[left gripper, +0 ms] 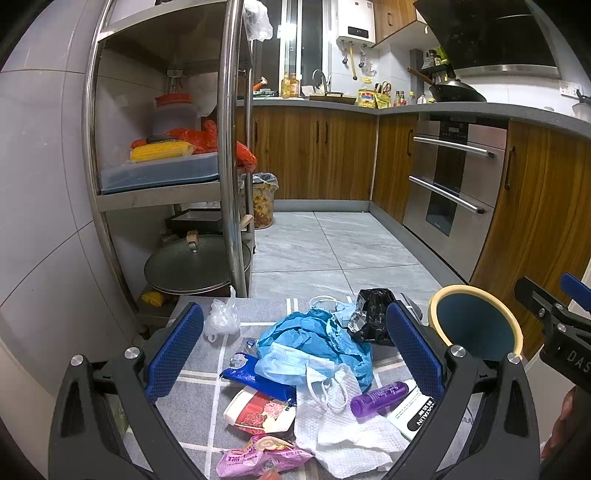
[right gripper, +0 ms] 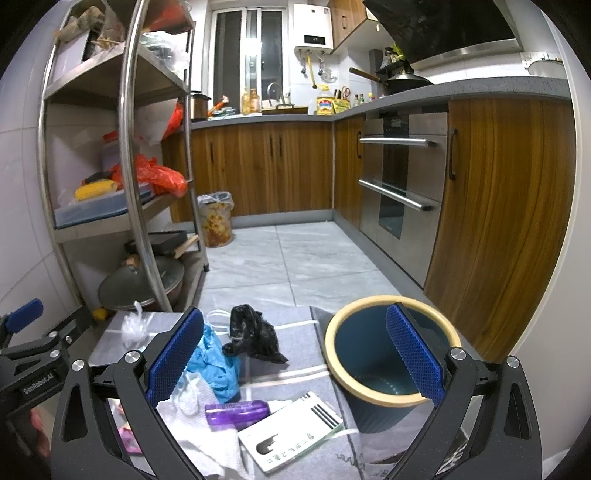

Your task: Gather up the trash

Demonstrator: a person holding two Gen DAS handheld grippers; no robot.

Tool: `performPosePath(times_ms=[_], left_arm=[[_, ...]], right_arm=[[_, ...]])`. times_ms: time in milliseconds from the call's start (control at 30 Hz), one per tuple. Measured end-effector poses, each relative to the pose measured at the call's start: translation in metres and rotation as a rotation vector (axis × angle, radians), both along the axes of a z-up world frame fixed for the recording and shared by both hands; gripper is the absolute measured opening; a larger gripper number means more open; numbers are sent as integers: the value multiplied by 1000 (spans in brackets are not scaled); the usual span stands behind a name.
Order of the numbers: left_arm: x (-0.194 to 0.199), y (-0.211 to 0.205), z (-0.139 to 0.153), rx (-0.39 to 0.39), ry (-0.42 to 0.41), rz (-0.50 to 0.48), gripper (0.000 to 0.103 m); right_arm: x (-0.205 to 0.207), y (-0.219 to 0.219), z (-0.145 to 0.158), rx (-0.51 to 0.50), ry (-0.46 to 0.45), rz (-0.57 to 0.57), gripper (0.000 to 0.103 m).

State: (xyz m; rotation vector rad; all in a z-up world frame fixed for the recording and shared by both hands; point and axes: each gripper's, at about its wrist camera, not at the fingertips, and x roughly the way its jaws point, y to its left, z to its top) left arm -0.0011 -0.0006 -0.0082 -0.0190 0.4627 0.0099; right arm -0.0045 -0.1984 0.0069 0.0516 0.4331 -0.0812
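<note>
Both grippers empty, jaws wide: left gripper hovers over the trash pile on the mat, likely lining up a pick. Right gripper sits near the bin, just right of the pile, empty so far.

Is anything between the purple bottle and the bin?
Only the white booklet, which lies beside the purple bottle on the bin's side. The bin stands open-topped, and the right gripper hovers open with nothing in its fingers.

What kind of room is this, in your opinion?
Most likely a home kitchen: a wok under a range hood, a built-in oven, and a sink faucet on the counter.
</note>
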Motion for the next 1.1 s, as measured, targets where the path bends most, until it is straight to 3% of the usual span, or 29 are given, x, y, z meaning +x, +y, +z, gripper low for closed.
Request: performPosePath(times_ms=[1100], left_arm=[[2, -7, -3, 12, 22, -6, 98]], right_arm=[[1, 0, -6, 0, 8, -7, 98]])
